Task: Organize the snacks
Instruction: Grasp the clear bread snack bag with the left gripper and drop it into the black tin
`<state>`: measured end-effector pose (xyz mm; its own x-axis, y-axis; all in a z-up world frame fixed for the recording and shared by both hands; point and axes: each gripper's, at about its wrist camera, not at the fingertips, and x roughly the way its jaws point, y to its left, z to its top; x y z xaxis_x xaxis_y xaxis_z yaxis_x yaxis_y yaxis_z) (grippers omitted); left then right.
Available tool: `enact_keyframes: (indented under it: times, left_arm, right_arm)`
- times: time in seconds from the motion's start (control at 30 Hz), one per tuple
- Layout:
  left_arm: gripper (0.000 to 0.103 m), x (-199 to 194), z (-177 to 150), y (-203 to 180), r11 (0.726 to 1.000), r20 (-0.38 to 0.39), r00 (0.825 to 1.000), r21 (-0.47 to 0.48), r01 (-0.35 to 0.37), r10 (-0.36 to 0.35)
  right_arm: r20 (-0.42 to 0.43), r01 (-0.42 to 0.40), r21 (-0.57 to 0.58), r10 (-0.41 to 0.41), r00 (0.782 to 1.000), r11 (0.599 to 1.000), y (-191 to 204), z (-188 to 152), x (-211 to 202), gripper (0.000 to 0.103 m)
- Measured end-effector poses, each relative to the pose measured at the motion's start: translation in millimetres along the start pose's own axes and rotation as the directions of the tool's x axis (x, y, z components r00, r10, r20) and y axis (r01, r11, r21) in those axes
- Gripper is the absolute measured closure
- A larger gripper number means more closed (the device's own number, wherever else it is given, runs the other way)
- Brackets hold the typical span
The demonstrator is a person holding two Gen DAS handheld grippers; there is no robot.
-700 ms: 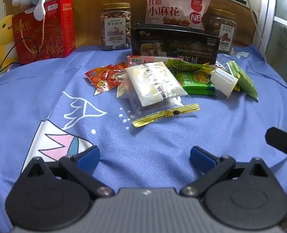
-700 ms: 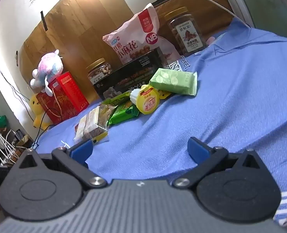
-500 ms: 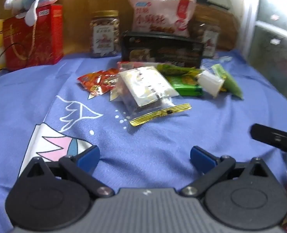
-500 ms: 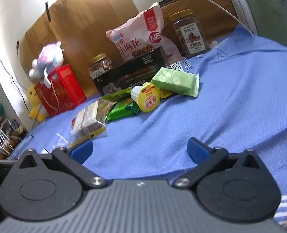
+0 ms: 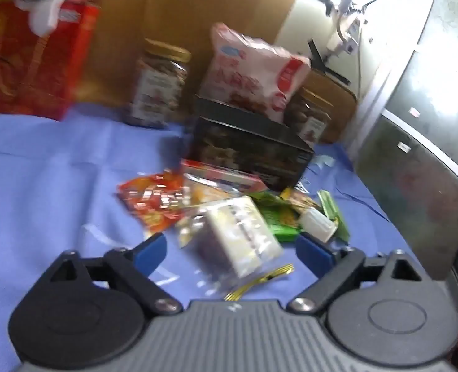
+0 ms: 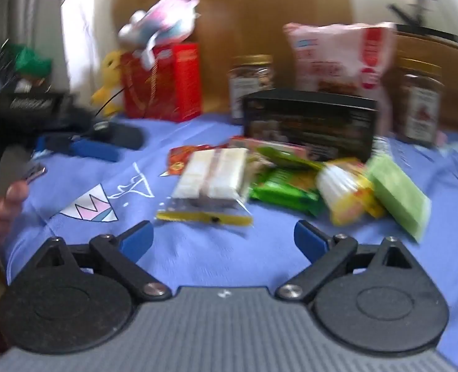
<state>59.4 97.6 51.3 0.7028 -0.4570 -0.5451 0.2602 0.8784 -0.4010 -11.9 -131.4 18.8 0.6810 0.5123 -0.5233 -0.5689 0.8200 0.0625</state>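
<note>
Risk, crowding: the clear bag point(image 5: 238, 241) overlaps the red packet point(image 5: 154, 200) and green packet point(image 5: 280, 223); a careless close could drag a neighbour along.
Risk, slip: the bag's film looks slick and loose, so a pinch on the film alone may let it slide out.
Left gripper point(image 5: 230, 251): jaws wide, nothing held; the bag lies just ahead, partly between the fingers.
Right gripper point(image 6: 224, 237): jaws wide, empty; the bag point(image 6: 211, 183) lies near, ahead on the blue cloth point(image 6: 198, 257).
Back row: black box point(image 6: 309, 124), jars and pink bag stand behind the pile.
</note>
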Motion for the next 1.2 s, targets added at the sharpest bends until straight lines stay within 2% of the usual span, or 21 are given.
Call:
enact_keyframes:
  times: [0.07,0.13,0.17,0.23,0.27,0.3,0.37,0.43,0.53,0.67,0.87,0.97,1.03,1.07,1.13,1.2]
  left_arm:
    - [0.028,19.6,1.3,-2.2,1.000,-0.039,0.999,0.004,0.009,-0.009]
    - [0.036,37.8,-3.2,-5.6,0.999,-0.081,0.996,0.010,0.030,-0.029]
    - [0.040,48.8,-4.4,-4.4,0.999,-0.116,0.993,0.003,0.033,-0.033]
    - [0.042,62.5,-9.8,-2.2,1.000,-0.154,0.988,-0.026,0.011,-0.015]
    - [0.042,62.6,-13.1,-0.2,0.999,-0.143,0.989,-0.033,0.017,-0.022]
    - [0.042,59.4,-15.4,-0.6,0.999,-0.133,0.991,-0.040,0.012,-0.017]
    - [0.044,48.0,-16.1,-2.4,0.998,-0.112,0.994,-0.057,-0.019,0.012]
    - [0.044,34.2,-12.1,-8.5,0.999,-0.070,0.998,-0.044,-0.006,0.003]
    - [0.044,18.0,11.8,-23.7,1.000,0.001,1.000,0.020,0.011,-0.011]
    - [0.044,25.9,51.2,-46.7,0.992,0.079,0.997,0.127,0.009,-0.019]
    - [0.042,71.9,110.3,-56.2,0.991,0.105,0.993,0.127,0.033,-0.046]
    - [0.044,93.6,131.2,-54.5,0.994,0.112,0.993,0.102,0.029,-0.040]
    - [0.044,113.1,142.4,-49.8,0.996,0.109,0.994,0.082,0.022,-0.031]
    - [0.044,122.5,146.3,-48.2,0.997,0.099,0.995,0.081,0.014,-0.022]
    - [0.044,145.2,152.3,-43.7,0.996,0.066,0.997,0.071,-0.046,0.042]
    - [0.044,152.2,150.5,-36.4,0.997,0.049,0.997,0.047,-0.060,0.058]
  right_arm:
    - [-0.037,-0.026,-0.016,0.025,0.999,1.000,-2.8,8.5,15.5,0.005]
    - [-0.086,-0.052,-0.019,0.051,0.995,0.998,-9.4,14.8,33.5,0.008]
    - [-0.105,-0.063,-0.017,0.061,0.993,0.998,-9.9,14.9,39.3,0.015]
    - [-0.148,-0.095,0.002,0.094,0.985,0.996,-12.6,17.8,56.0,0.027]
    - [-0.130,-0.093,-0.011,0.091,0.987,0.996,-11.2,17.5,57.6,0.034]
    - [-0.129,-0.091,-0.024,0.087,0.988,0.996,-8.9,16.5,57.6,0.036]
    - [-0.120,-0.094,-0.030,0.090,0.989,0.995,-3.4,16.8,53.2,0.056]
    - [-0.111,-0.119,-0.012,0.117,0.987,0.993,-2.1,16.6,47.4,0.060]
    - [-0.059,-0.116,-0.029,0.114,0.992,0.993,3.2,23.5,36.8,0.062]
    - [0.058,-0.060,-0.013,0.060,0.996,0.998,-7.1,52.6,30.8,0.062]
    - [0.173,0.053,0.072,-0.065,0.983,0.996,-54.3,107.3,54.9,0.062]
    - [0.171,0.047,0.136,-0.070,0.983,0.990,-85.8,130.0,73.6,0.062]
    - [0.165,0.044,0.178,-0.074,0.983,0.983,-104.2,133.4,80.3,0.062]
    - [0.160,0.062,0.189,-0.093,0.983,0.980,-112.3,137.6,88.0,0.062]
    - [0.141,0.136,0.204,-0.167,0.976,0.969,-123.8,139.7,102.0,0.061]
    - [0.112,0.181,0.206,-0.206,0.972,0.962,-132.5,141.2,109.6,0.061]
